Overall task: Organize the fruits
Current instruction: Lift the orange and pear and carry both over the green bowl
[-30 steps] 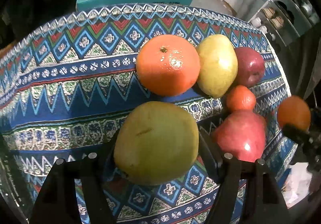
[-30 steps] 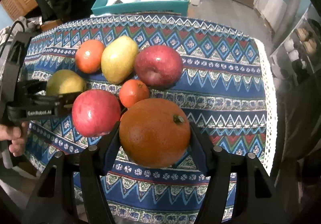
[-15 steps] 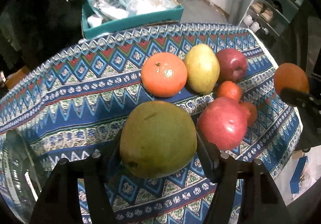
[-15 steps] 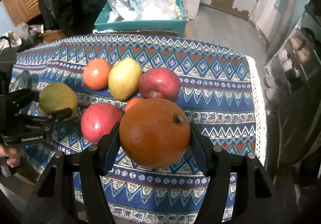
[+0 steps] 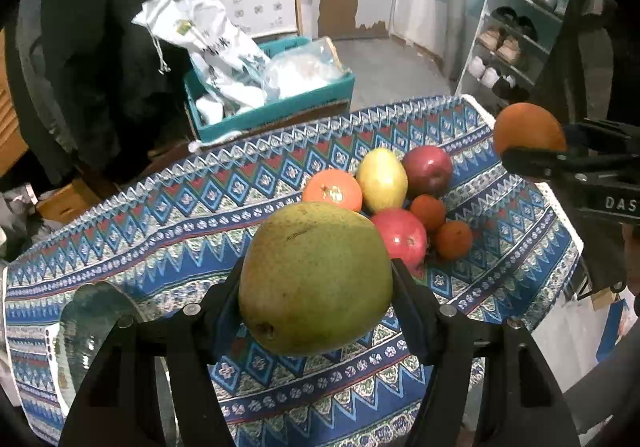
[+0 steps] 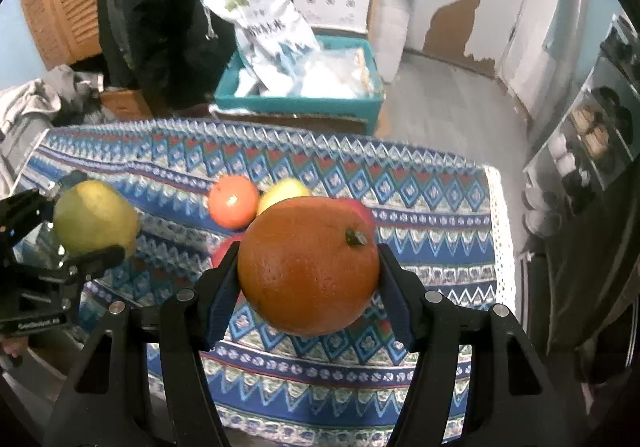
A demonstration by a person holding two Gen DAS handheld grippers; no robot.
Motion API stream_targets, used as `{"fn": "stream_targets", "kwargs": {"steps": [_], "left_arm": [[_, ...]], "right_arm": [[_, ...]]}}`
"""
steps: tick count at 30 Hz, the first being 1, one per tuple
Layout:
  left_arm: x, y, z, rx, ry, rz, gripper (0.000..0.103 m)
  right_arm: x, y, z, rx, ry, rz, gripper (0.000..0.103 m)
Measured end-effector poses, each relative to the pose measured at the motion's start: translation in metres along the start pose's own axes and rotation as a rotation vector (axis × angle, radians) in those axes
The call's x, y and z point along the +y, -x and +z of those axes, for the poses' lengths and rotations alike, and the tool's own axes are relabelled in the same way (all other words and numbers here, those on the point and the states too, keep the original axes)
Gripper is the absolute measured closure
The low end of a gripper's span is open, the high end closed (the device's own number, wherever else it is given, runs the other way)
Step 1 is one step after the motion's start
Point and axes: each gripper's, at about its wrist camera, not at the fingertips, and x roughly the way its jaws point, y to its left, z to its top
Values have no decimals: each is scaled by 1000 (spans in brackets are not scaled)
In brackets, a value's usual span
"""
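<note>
Green pear (image 5: 316,279) clamped in my left gripper (image 5: 316,299), orange (image 6: 308,267) in my right gripper (image 6: 308,283) (both lifted clear); next, find each a spot.

Table's got a blue patterned tablecloth (image 5: 168,223) on it, with a fruit cluster (image 5: 396,203) mid-right of frame and a glass plate (image 5: 92,319) at lower left.

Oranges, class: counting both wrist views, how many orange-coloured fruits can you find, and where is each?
4. One big orange sits in the right gripper; one orange lies on the cloth beside the yellow pear; two small ones lie by the red fruit. Others may be hidden.
</note>
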Motion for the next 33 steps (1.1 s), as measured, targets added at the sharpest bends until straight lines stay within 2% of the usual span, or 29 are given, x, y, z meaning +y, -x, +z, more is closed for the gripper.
{"fn": "stream_targets", "kwargs": {"steps": [18,33], "left_arm": [[41,77,-11,-128,30,43,34],[92,106,-23,-166,126,70,34]], "right_arm": [[69,49,35,-132,76,95,39],[138,51,66,-152,134,199,39]]}}
